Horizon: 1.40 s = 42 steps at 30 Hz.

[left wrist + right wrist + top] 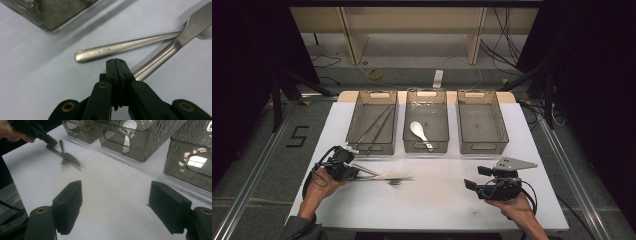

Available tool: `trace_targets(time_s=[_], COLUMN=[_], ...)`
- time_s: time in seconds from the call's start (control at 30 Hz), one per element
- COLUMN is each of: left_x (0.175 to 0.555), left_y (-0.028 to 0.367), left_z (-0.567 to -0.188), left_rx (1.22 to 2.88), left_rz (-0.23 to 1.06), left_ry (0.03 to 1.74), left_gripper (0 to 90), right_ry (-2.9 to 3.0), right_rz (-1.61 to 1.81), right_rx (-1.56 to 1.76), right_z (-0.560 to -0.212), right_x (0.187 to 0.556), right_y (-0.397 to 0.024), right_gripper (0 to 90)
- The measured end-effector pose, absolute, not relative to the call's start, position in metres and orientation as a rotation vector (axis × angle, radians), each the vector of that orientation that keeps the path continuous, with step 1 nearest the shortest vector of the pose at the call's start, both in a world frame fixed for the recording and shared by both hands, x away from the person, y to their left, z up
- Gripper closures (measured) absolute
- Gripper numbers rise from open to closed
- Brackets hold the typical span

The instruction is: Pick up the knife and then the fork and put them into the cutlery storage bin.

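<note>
- White table [437, 200] carries everything, with three clear smoky plastic bins in a row along its far side.
- Left bin [372, 122] holds long thin metal pieces; middle bin [426, 120] holds a white spoon [418, 131]; right bin [481, 122] stands beside them.
- Right gripper [473, 185] rests low over the near right part of the table in the person's hand, well apart from the cutlery; in the right gripper view its two black jaws stand wide apart with bare table between them and nothing held.
- Left gripper [117, 65] sits just in front of the left bin, its jaws pressed together at the tips and clamped on the handle of a metal knife [175, 45].
- Knife stretches rightward over the table, its blade crossing a second steel utensil [120, 48] that lies flat on the table just beside the jaw tips; the far end of that piece is blurred, so its kind is hard to tell.
</note>
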<state>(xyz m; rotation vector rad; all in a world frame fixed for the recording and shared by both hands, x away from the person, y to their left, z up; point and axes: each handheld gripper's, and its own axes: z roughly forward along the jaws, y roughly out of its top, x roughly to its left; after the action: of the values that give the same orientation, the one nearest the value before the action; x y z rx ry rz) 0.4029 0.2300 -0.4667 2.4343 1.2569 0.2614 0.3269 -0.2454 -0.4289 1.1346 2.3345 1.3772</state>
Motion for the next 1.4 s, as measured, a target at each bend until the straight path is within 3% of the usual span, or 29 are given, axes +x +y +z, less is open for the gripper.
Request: trace_targets(time_s=[0.43, 0.83, 1.0, 1.23, 1.4], left_x=[0.378, 0.365, 0.364, 0.362, 0.363], left_y=[0.208, 0.197, 0.195, 0.181, 0.183], left_z=[-0.464, -0.462, -0.452, -0.457, -0.458], left_rx=[2.571, 2.592, 2.537, 2.600, 2.590], left_rz=[0.172, 0.040, 0.072, 0.070, 0.062], left_ry=[1.228, 1.238, 1.283, 1.320, 1.333], left_gripper=[88.9, 88.7, 66.9, 39.6, 41.0], right_ry=[2.339, 2.346, 2.346, 2.350, 2.353], right_rz=[1.370, 1.366, 1.368, 1.365, 1.375], right_rx=[1.135, 1.143, 1.145, 1.146, 1.135], right_z=[-0.428, -0.429, -0.429, -0.429, -0.429], right_x=[0.327, 0.328, 0.328, 0.328, 0.328], right_y=[-0.247, -0.246, -0.247, -0.247, -0.246], right_gripper=[27.7, 27.7, 27.7, 27.7, 27.7])
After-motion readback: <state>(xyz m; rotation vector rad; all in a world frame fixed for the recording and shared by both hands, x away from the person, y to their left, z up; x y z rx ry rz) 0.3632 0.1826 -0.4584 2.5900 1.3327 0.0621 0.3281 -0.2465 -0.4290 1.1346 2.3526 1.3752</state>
